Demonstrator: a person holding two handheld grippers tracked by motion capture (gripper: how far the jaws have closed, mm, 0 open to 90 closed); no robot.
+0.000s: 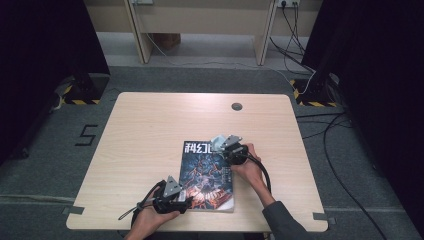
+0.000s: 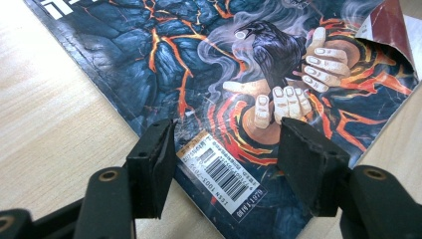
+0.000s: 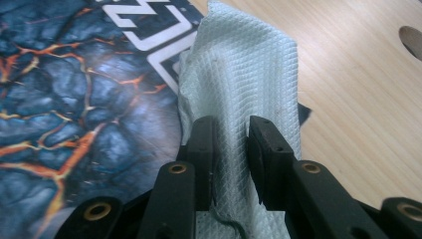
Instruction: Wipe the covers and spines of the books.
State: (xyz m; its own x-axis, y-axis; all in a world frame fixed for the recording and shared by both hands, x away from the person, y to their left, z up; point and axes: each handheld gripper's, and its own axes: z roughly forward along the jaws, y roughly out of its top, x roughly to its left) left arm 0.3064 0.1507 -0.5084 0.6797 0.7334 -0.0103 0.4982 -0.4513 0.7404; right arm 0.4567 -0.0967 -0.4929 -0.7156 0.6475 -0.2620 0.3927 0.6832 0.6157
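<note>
We wipe the dark lava-patterned magazine cover [image 1: 207, 172] with a pale waffle-textured cloth [image 3: 239, 89] clamped in our right gripper [image 3: 230, 149]; our left gripper [image 2: 226, 159], jaws apart, steadies the cover's lower corner; next, we judge, sweep across.

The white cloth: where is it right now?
The white cloth lies over the magazine's far right corner, pinched in the right hand-held gripper.

Dark blue magazine [image 1: 206, 175] veined with orange cracks, pale mint cloth [image 3: 239, 89] with diamond weave, light wood-grain table [image 1: 150, 130]
</note>
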